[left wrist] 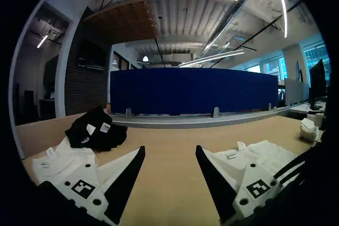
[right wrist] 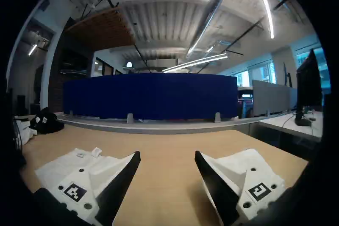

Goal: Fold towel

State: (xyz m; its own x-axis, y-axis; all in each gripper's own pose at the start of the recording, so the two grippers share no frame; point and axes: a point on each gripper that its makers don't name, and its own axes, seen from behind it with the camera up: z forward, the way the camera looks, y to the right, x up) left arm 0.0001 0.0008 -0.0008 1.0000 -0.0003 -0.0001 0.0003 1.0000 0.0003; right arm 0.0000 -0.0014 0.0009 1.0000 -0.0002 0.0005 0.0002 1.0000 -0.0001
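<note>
A white towel with a small tag lies flat on the wooden table, behind the right finger of my left gripper. Another white cloth lies under its left finger. That gripper is open, with bare tabletop between its fingers. My right gripper is open too, low over the table. A white towel with a tag lies beside and partly under its left finger. Neither gripper holds anything.
A crumpled black cloth pile sits at the back left, seen far left as the black pile. A small white stack stands at the right edge. A blue divider closes the table's far side. A monitor stands on the neighbouring desk.
</note>
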